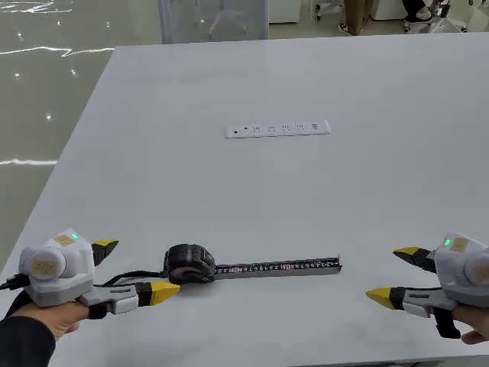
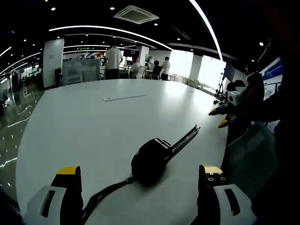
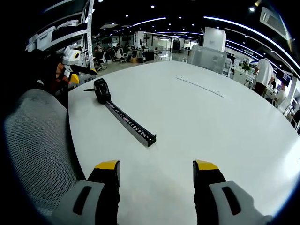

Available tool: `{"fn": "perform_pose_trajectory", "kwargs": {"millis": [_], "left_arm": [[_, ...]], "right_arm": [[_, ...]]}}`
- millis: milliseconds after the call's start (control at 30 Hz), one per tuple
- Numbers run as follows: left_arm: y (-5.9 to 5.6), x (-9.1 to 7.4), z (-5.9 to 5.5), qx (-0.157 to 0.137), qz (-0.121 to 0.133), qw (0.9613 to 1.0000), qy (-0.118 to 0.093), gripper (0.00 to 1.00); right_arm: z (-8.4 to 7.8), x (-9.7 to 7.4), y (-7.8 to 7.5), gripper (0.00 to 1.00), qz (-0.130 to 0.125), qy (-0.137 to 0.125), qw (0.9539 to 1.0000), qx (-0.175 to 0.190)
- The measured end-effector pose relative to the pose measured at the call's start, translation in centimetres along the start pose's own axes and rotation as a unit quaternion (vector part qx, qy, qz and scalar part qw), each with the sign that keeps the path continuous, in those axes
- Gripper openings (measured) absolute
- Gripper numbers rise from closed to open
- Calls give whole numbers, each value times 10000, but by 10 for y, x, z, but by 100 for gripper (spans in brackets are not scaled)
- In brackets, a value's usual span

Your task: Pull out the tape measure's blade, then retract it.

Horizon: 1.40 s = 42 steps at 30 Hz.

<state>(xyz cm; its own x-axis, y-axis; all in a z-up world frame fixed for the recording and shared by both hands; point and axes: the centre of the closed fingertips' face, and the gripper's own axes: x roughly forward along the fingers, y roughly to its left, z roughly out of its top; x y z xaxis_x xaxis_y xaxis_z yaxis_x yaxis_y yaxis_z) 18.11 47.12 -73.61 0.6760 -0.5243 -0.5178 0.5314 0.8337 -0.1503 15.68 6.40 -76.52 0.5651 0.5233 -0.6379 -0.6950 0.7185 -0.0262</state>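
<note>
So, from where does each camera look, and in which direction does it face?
Head view: on the person's headset, looking forward and down at the table; left gripper, right gripper and a hand show.
Left gripper view: on the left gripper, facing the tape measure along its own open fingers.
Right gripper view: on the right gripper, facing the blade tip, between its open fingers.
Shared: both gripper views see the tape measure, and each sees the other gripper.
</note>
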Motion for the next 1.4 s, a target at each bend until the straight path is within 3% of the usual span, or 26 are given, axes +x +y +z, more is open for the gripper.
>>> {"fn": "perform_pose_trajectory", "kwargs": {"millis": [67, 167, 200, 267, 333, 533, 600, 767, 833, 967, 1167, 1267, 1400], "left_arm": [[2, -4, -6, 21, 94, 10000, 15, 100], [5, -11, -10, 21, 206, 9998, -58, 100], [5, -13, -9, -2, 227, 9996, -145, 100], [5, -20, -6, -19, 215, 9993, -297, 100], [6, -24, -3, -64, 171, 9989, -443, 100], [8, -32, -17, 136, 15, 9996, -241, 100], [11, -34, -24, 367, 49, 9992, -173, 100], [10, -41, -31, 303, -23, 9995, -121, 100], [12, -44, -38, 195, 22, 9998, 37, 100], [17, -48, -37, 176, 156, 9997, -76, 100], [16, -50, -34, 239, 146, 9996, -80, 100], [16, -52, -28, 185, 117, 9996, -194, 100], [16, -52, -29, 255, 102, 9995, -145, 100]], "right_arm": [[0, -4, -1, 63, -176, -87, 9996, 185], [-4, -8, 7, 65, -183, -77, 9996, 220], [-6, -9, 10, 65, -190, -49, 9996, 188], [-11, -13, 11, 64, -227, 69, 9995, -231], [-13, -16, 14, 65, -196, 32, 9996, -185], [-18, -31, 14, 78, -145, -46, 9999, 2], [-19, -37, 12, 82, -142, -71, 9998, 73], [-28, -50, 8, 93, -134, -28, 9999, 92], [-33, -56, 6, 97, -209, 58, 9998, 20], [-42, -65, 6, 100, -251, 182, 9994, -128], [-50, -78, 1, 100, -292, 220, 9993, -39], [-51, -82, 2, 100, -300, 233, 9993, -17], [-52, -86, 2, 100, -308, 203, 9993, 7]]}}
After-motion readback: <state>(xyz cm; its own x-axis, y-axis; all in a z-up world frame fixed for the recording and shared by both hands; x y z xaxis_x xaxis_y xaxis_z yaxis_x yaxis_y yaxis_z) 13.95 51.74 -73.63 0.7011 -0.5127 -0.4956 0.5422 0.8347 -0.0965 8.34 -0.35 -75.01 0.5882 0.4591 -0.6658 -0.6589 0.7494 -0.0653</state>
